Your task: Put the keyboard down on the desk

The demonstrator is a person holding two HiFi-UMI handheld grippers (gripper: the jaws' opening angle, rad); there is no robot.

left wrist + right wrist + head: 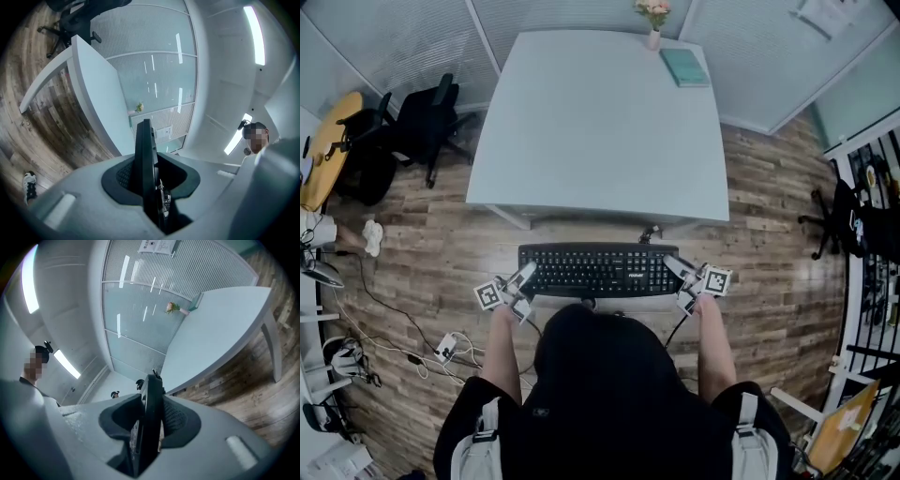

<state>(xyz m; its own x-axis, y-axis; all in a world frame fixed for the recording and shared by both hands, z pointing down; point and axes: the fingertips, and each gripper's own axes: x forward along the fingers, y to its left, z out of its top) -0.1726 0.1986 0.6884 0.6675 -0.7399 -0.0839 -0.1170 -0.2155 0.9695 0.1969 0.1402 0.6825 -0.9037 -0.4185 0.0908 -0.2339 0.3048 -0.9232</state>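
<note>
A black keyboard (598,270) hangs level in the air in front of the person, just short of the near edge of the pale desk (600,122). My left gripper (521,278) is shut on its left end and my right gripper (679,271) is shut on its right end. In the left gripper view the keyboard (146,168) shows edge-on between the jaws. The right gripper view shows the keyboard (151,420) the same way, with the desk (220,329) ahead and to the right. A cable hangs from the keyboard's rear.
On the desk's far side stand a small vase of flowers (653,17) and a teal book (684,67). A black office chair (427,127) stands left of the desk, another chair (848,220) at the right. Cables and a power strip (445,348) lie on the wooden floor.
</note>
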